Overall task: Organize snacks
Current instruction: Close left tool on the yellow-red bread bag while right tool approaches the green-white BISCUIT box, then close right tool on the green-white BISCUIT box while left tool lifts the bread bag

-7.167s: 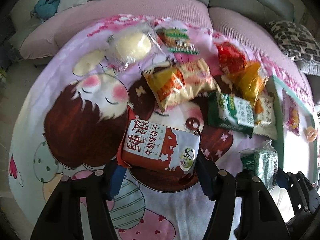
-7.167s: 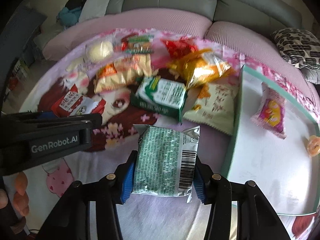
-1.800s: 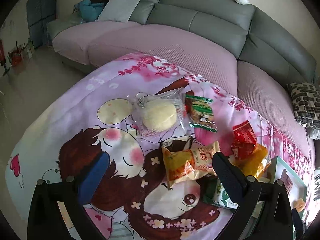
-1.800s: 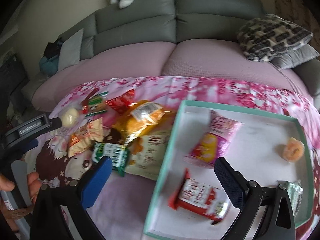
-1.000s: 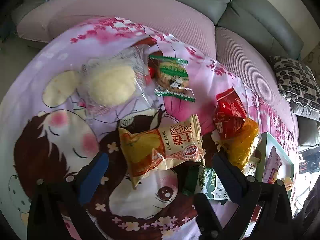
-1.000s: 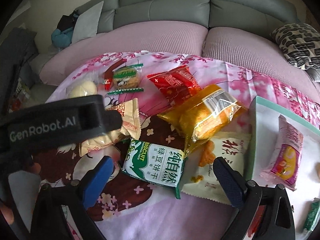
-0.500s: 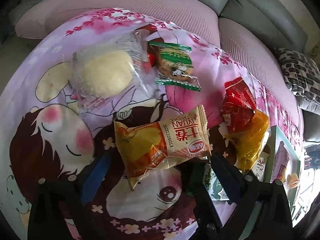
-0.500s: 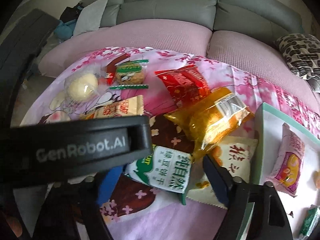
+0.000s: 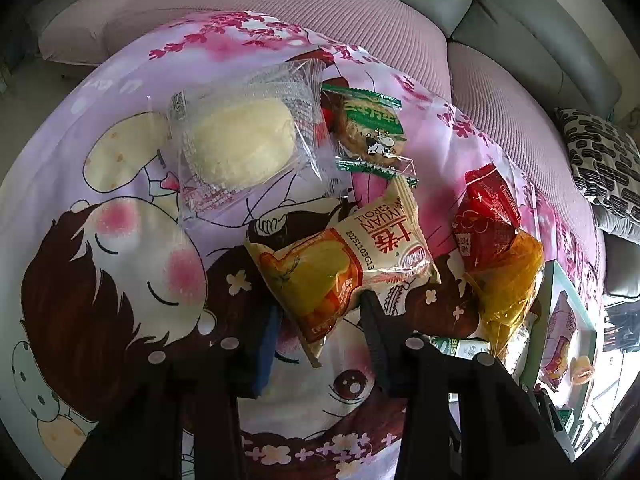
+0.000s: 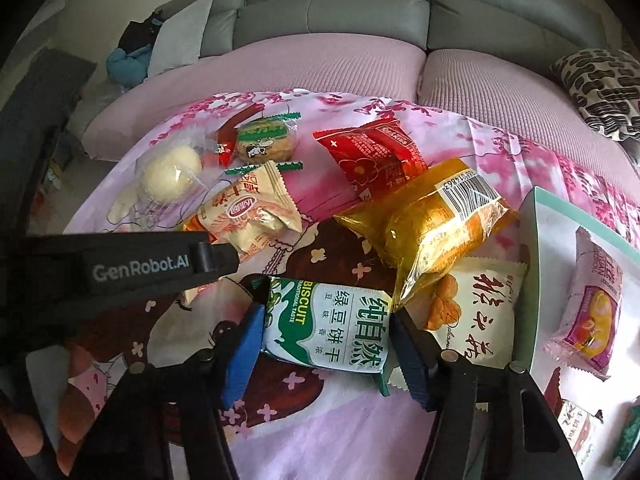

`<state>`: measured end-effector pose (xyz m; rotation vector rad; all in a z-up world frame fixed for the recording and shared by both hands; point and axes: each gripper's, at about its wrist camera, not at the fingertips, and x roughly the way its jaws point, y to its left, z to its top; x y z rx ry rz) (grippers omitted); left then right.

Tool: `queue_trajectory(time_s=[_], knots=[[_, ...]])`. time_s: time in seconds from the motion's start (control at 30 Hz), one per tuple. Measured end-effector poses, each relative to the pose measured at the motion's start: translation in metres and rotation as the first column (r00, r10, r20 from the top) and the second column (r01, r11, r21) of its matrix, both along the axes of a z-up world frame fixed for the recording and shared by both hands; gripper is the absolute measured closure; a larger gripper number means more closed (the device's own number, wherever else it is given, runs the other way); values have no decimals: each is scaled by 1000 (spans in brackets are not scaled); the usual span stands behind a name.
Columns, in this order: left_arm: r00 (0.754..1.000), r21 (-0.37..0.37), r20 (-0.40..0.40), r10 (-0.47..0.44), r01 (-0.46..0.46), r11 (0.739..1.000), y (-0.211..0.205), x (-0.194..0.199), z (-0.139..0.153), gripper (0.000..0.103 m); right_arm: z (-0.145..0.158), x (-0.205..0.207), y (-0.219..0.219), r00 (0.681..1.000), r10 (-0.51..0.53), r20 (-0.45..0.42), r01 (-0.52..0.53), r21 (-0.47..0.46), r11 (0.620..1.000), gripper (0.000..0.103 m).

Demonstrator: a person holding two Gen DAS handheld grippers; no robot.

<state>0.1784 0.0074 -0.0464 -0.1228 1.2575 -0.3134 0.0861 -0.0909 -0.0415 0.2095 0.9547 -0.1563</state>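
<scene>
At the far left of the cartoon-printed pink cloth (image 9: 120,184) that covers the surface lies a pale round bun in clear wrap (image 9: 240,144), and just beside it on the right sits a green-edged cookie packet (image 9: 370,128). Below these, the left gripper (image 9: 320,320) has its jaws closed in on the near end of the cream and orange roll packet (image 9: 344,264), the blue pad on one side and the dark finger on the other pressing the wrapper, which rests on the cloth. To the right of it a red snack pouch (image 9: 486,216) lies partly across a yellow cellophane bag (image 9: 508,280). In the right wrist view, the right gripper (image 10: 326,336) has its jaws set against both short sides of the green and white biscuit pack (image 10: 328,324), gripping it while it lies flat on the cloth. The yellow bag overlaps that pack's upper right corner, and a white packet with black brush lettering (image 10: 476,312) lies just beside it on the right, under the yellow bag. Farther right is the teal-rimmed tray (image 10: 528,216), holding a pink and yellow snack packet (image 10: 592,308) and small packets at its near edge. A grey sofa (image 10: 360,8) stands behind.
</scene>
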Motion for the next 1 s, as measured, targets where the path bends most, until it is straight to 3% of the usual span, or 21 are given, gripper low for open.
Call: queue_trajectory(time_s=[0.17, 0.53, 1.0], knots=[[1000, -13, 0, 6, -6, 1000, 1, 0, 0, 63, 0, -1, -1, 1000, -1, -2, 1, 8, 1000, 38], [1000, -61, 5, 23, -23, 998, 11, -6, 9, 78, 2, -3, -5, 1000, -9, 0, 9, 25, 1000, 38], [998, -135, 52, 32, -24, 991, 23, -18, 35, 84, 19, -15, -8, 999, -19, 38, 18, 41, 999, 39]])
